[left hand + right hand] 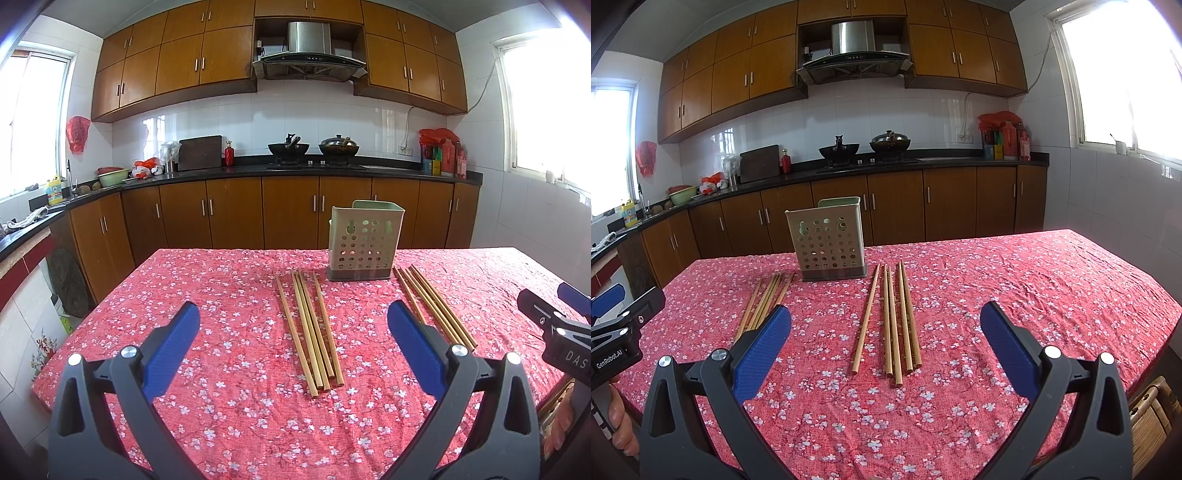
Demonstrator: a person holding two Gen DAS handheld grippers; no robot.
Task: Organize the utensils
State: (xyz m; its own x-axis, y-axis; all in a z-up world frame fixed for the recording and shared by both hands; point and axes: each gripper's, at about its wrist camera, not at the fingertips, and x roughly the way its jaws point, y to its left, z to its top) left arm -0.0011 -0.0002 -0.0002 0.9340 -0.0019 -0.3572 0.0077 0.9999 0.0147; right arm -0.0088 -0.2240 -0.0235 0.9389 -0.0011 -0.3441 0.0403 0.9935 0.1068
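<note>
- Left gripper (pixel 293 325) hovering low over the near part of the table, blue pads (pixel 173 347) spread wide, nothing between them.
- Right gripper (pixel 884 328) same deal: jaws gaping wide, holding nothing, raised above the cloth.
- Red floral tablecloth (pixel 229 295) covering the whole table, a bit wrinkled toward the right side.
- Pale green perforated utensil holder (pixel 364 240) standing upright near the far middle of the table on a darker base; looks empty through the holes, though the inside can't be checked fully.
- Left bunch of bamboo chopsticks (pixel 310 328) lying flat on the cloth, in front of and to the left of the holder, roughly parallel, ends pointing toward the camera. Sitting right between the left gripper's fingers in that view, but further out on the table, not touched.
- Right bunch of chopsticks (pixel 895 317) lying flat just in front and right of the holder, slightly fanned, one stick angled away from the rest. Between the right gripper's fingers in its own view, also untouched.
- Two bunches well apart, holder set back between them.
- Right gripper also peeking in at the right edge of the left wrist view, with fingertips of a hand (pixel 561 424) below it.
- Kitchen behind: brown cabinets (pixel 236 210), black counter, two woks (pixel 314 147) on the stove, range hood (pixel 308 51) above.
</note>
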